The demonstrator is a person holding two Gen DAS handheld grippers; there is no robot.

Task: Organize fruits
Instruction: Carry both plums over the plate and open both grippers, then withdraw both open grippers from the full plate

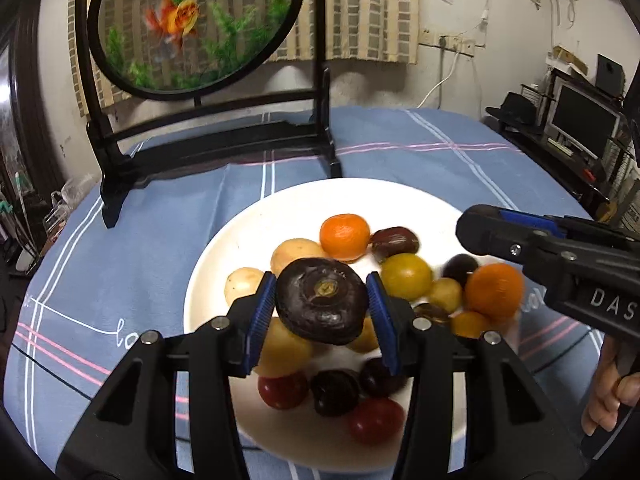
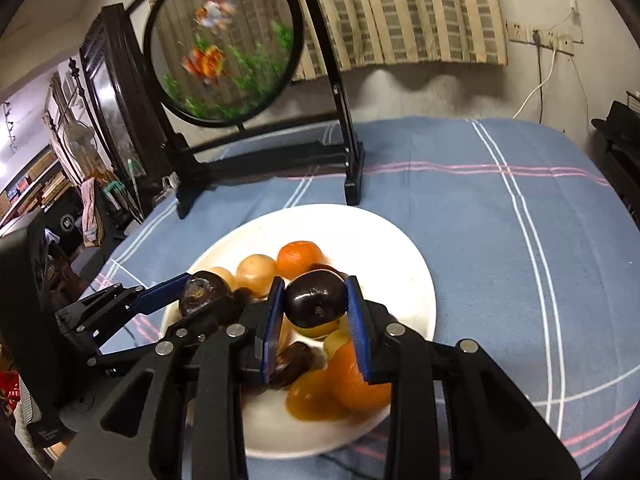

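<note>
Two dark fruits hang over a white plate (image 1: 224, 248) of mixed fruit on a blue checked tablecloth (image 2: 520, 240), each pinched in a hand-held claw. The left claw (image 1: 322, 306) grips a flattened, dark purple-brown fruit (image 1: 322, 306) by its sides, stem scar facing the camera, its blue pads (image 1: 260, 312) partly closed against the skin. The right claw (image 2: 316, 300) is nearly shut on a smaller, glossy dark fruit (image 2: 314, 298), held the same way, side to side. Both pieces look light and firm but smooth-skinned, so a grip across the widest part seems safest; squeezing harder could bruise them. Below, oranges (image 1: 344, 236), pale yellow fruits (image 1: 294, 254) and small red ones (image 1: 282, 390) wait on the plate, close-packed and likely to roll if nudged.
</note>
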